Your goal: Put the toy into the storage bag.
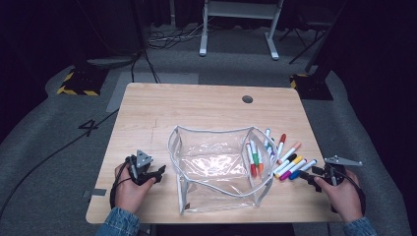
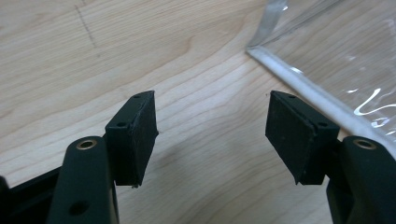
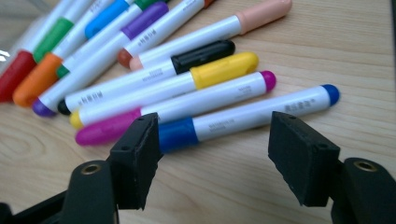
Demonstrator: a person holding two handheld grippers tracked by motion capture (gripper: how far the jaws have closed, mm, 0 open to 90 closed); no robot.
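Right gripper — agape over blue marker

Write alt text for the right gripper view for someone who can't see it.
The right gripper hangs open just above a wooden table, its two black jaws either side of a blue marker lying flat, not touching it. Behind lie more capped markers side by side: magenta, yellow, black and others.
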